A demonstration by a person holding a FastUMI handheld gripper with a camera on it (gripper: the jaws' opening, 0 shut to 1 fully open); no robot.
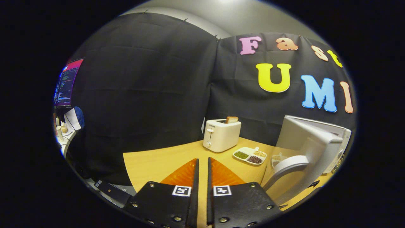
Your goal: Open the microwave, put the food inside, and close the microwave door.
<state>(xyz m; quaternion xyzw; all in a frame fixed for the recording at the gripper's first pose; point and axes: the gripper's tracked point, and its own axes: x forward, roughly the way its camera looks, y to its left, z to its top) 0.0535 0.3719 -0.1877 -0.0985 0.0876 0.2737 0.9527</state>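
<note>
Gripper view: the fingers (202,172) sit nearly closed, empty, above the wooden tabletop (152,164). Just right, the white microwave's (329,142) rigid door stands open; its curved handle (286,171) looks the firmest hold.

Cloth-walled lab booth (142,79), desk monitor (65,84)

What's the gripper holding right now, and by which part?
Nothing. The gripper has its fingers nearly closed with just a thin bare gap between them, above the table. The microwave door stands open beside them, untouched.
</note>
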